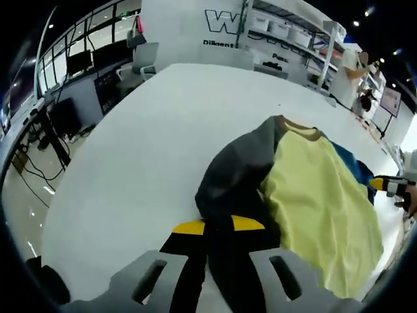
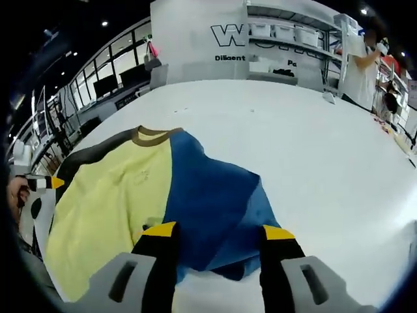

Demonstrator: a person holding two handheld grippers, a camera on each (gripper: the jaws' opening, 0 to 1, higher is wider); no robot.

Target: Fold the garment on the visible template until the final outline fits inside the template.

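Observation:
A colour-block shirt lies flat on the white table (image 1: 143, 150), with a yellow body (image 1: 313, 195), a grey sleeve (image 1: 234, 173), a blue sleeve (image 2: 208, 195) and a brown collar (image 2: 153, 135). My left gripper (image 1: 218, 225) sits at the near edge of the grey sleeve, its yellow-tipped jaws narrow with dark cloth between them. The same gripper (image 2: 42, 183) shows at the left edge of the right gripper view, held by a hand. My right gripper (image 2: 219, 231) is open over the blue sleeve's near edge. It also appears (image 1: 389, 186) at the shirt's far side in the left gripper view.
The table (image 2: 313, 143) stretches wide beyond the shirt. Shelving with white bins (image 2: 293, 32) and a lettered wall stand at the back, with a person (image 2: 361, 62) beside them. Desks with monitors (image 1: 78, 62) and a chair (image 1: 144, 60) line the left, beyond the table's edge.

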